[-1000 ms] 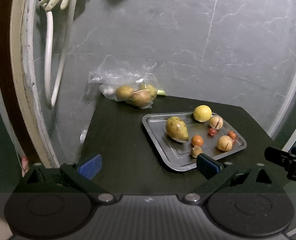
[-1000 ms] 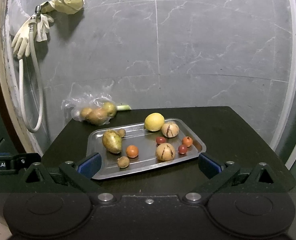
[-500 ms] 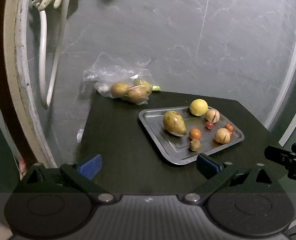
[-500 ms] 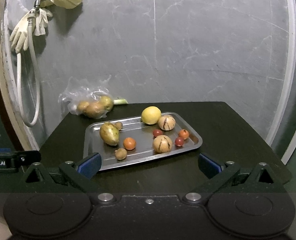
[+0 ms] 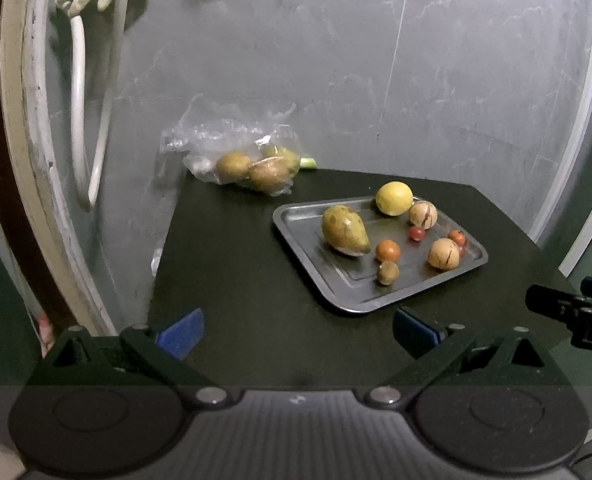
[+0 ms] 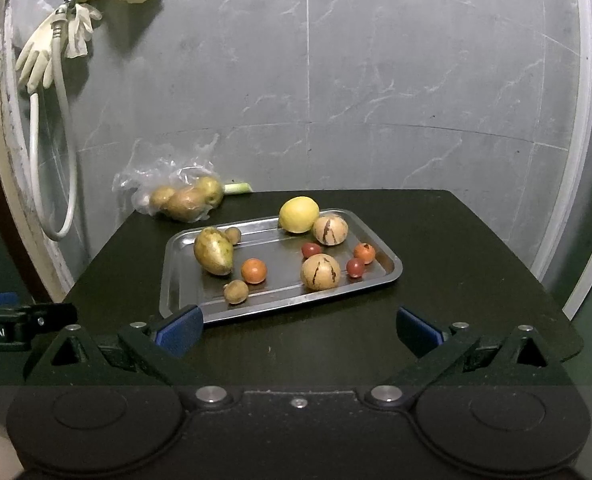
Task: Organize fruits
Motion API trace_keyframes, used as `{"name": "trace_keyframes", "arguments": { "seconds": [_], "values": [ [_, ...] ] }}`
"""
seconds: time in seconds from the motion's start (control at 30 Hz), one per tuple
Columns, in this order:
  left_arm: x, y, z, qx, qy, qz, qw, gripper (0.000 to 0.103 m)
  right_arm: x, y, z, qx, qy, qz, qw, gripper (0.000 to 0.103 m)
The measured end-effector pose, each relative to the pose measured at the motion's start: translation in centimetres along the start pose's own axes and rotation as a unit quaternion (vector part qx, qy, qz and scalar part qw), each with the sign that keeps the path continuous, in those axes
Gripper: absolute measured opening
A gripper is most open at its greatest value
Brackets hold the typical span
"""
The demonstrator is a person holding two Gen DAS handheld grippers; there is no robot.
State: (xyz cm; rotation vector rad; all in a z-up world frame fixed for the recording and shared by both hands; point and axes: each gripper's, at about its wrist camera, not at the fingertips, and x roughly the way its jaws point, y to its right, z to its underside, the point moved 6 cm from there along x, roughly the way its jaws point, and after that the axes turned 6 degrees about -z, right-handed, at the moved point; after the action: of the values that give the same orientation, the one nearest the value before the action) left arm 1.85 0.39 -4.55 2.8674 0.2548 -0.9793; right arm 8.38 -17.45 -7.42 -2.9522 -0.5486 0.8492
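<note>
A: While both grippers hang back from the dark bench (image 6: 456, 248), where does the fruit sit?

B: Most of it lies on a metal tray (image 6: 184, 280) near the middle of the bench. At the tray's far edge there is a lemon (image 6: 299, 214), touching a striped round fruit (image 6: 330, 230). A second striped fruit (image 6: 320, 271) sits nearer the front, with three small red tomatoes around it, one of them at (image 6: 355, 267).

A: And on the tray's left side?

B: A pear (image 6: 213, 251) lies on its side, with a small brown fruit (image 6: 233, 235) just behind it. An orange tomato (image 6: 254, 270) and another small brown fruit (image 6: 236, 291) rest in front of the pear.

A: Anything off the tray?

B: A clear plastic bag (image 5: 232, 140) at the bench's far left corner, against the grey wall, holds several brownish fruits. Something pale green pokes out beside it.

A: How do the fingers stand?

B: The left gripper (image 5: 296, 330) has its fingers spread wide and holds nothing; it is short of the tray's near corner. The right gripper (image 6: 298, 326) is spread wide too, empty, with its left blue pad just at the tray's front edge.

A: And the wall?

B: A rubber glove (image 6: 36, 60) and a white hose (image 6: 62, 160) hang at the left.
</note>
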Motion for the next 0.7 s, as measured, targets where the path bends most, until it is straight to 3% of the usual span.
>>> {"name": "trace_keyframes", "arguments": {
  "seconds": [0.7],
  "values": [
    [0.16, 0.80, 0.23, 0.008, -0.008, 0.010, 0.9999, 0.103, -0.05, 0.89, 0.39, 0.005, -0.007, 0.004, 1.000, 0.102]
  ]
}}
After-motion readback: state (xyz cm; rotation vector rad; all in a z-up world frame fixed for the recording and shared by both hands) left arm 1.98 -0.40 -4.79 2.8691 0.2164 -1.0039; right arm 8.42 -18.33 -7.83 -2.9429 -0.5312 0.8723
